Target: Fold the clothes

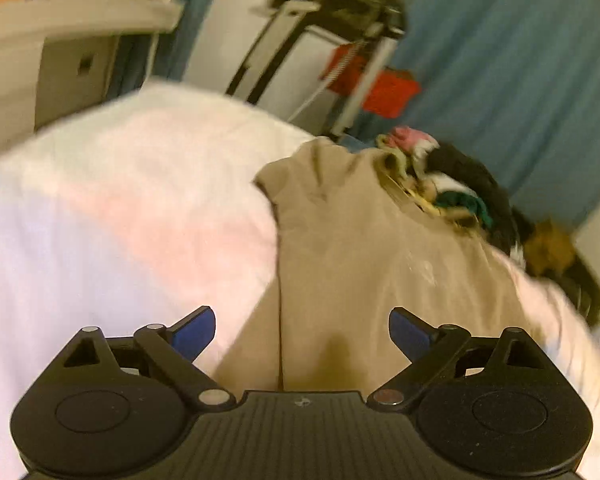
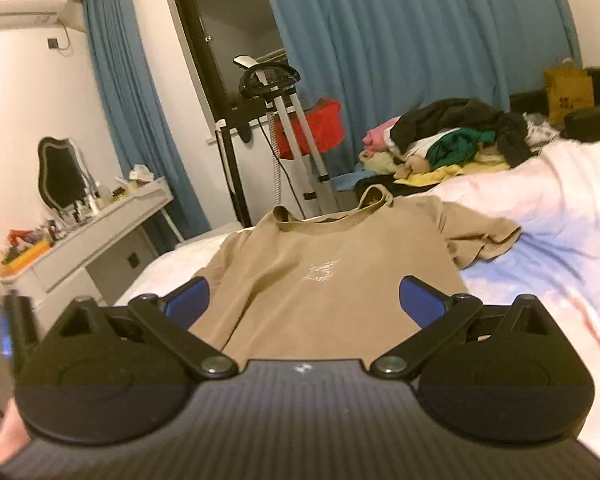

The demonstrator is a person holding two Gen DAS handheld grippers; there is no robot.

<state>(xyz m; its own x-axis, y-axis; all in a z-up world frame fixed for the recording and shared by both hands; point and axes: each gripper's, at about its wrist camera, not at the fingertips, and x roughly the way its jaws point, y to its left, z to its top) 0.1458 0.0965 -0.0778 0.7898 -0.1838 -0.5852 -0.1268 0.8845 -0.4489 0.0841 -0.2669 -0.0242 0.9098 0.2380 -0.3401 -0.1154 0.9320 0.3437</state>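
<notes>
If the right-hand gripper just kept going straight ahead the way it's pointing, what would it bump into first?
Most likely the tan T-shirt spread on the bed. The right gripper is open and its line runs over the shirt's chest, near the pale logo. Depth is hard to judge, so it might skim above.

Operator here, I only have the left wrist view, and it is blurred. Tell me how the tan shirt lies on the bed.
Observer: The tan T-shirt lies front up on the bed, collar away from the right gripper.
Operator: Report the sleeves.
Observer: One sleeve is spread out to the side, crumpled at its end. The other looks tucked under.
Operator: Say whether either gripper holds cloth.
Observer: Neither. The right gripper is open above the hem, and the left gripper is open too.
Operator: Name what sits beyond the collar.
Observer: A pile of mixed clothes, clear of the shirt.
</notes>
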